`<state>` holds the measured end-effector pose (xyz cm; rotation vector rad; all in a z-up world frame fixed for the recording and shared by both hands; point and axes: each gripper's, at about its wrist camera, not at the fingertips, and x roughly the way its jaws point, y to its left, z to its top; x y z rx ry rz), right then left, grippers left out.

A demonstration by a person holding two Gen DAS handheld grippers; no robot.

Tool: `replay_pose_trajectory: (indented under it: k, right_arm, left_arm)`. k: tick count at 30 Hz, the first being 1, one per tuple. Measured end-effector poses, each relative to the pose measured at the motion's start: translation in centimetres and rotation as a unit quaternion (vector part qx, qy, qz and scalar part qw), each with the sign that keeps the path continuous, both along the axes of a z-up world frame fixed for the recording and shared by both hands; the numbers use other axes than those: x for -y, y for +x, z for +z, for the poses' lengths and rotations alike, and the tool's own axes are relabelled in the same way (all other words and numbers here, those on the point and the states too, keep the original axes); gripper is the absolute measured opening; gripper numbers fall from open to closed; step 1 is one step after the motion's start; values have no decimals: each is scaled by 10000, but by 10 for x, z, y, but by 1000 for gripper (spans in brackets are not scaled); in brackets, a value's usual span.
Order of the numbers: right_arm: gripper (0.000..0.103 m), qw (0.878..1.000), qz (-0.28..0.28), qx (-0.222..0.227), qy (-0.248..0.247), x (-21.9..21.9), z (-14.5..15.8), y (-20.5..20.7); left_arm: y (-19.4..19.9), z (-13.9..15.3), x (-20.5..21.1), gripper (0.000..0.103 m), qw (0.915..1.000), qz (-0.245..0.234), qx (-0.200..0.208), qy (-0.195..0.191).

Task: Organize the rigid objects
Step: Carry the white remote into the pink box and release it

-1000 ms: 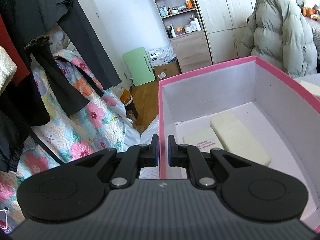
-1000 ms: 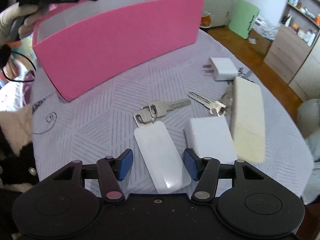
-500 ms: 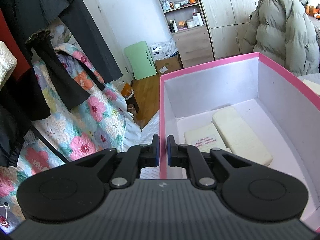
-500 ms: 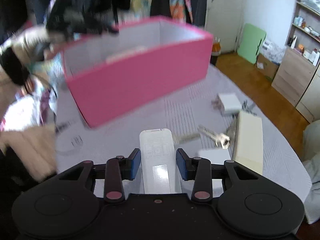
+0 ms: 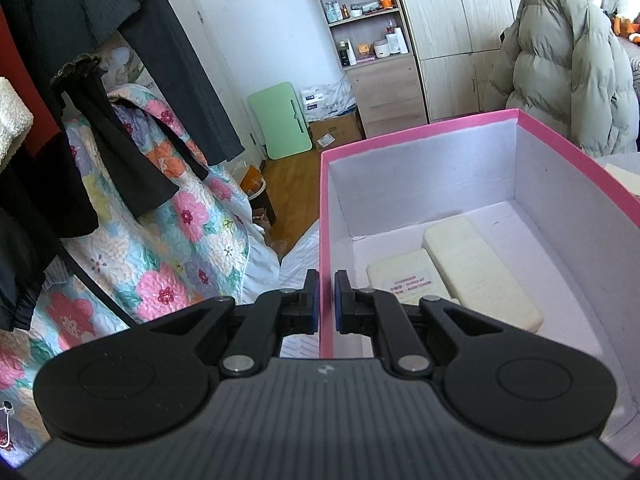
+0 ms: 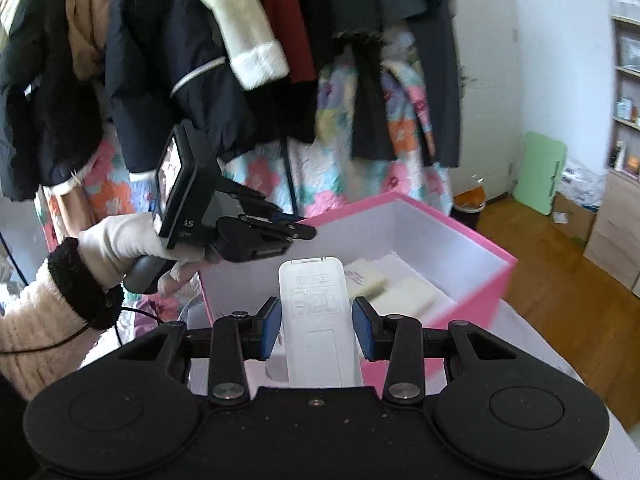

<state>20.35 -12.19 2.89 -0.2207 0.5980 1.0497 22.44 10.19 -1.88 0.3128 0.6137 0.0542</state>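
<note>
**White remote held over the pink box, box wall pinched by the other gripper**

Left wrist view: the left gripper (image 5: 325, 296) has its jaws closed on the near wall of the pink box (image 5: 420, 136), one blue pad outside and one inside. Two cream blocks lie on the white floor of the box: a long cream block (image 5: 480, 272) and, touching its left side, a shorter labelled block (image 5: 404, 280). The sticker on the shorter one carries small pink print with a row of digits, too small to read. A green jacket (image 5: 560, 68) hangs beyond the box, and a floral quilt (image 5: 168, 248) drapes at left. Compared with a second ago, the grip on the wall is unchanged, and the view now looks a little deeper into the box.

Right wrist view: the right gripper (image 6: 316, 326) grips a white remote (image 6: 316, 320) between its blue pads, back side up, with a printed label and diagrams that are too fine to read. The remote's far end reaches over the near rim of the pink box (image 6: 472, 276), above the cream blocks inside. The left gripper (image 6: 280, 230), held in a white-gloved left hand (image 6: 128, 240), clamps the box's wall; its body shows the letters "AS". One second ago the remote lay on the table between open jaws, beside keys; now it is lifted and clamped.
</note>
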Motion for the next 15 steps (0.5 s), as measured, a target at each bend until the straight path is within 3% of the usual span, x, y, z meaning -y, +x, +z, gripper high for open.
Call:
replay_pose_trajectory:
  k: [3,7,9,15]
  right_arm:
    - [44,9982,268,-272,-458,-40,-9,23]
    - [44,9911,447,-173,-1241,-86,-29,49]
    - [44,9879,532,-373,-1408,-101,-38,61]
    - [44,9748,978,-400,-1963,-120,-58,43]
  left_arm:
    - [-1,0,0,7,10000,-4,10,10]
    - [-2,0,0,7,10000,-19,38,-7]
    - [-2,0,-1,7,10000,-24,52,-30]
    - [-3,2,-4,7,9999,-34,89,-130]
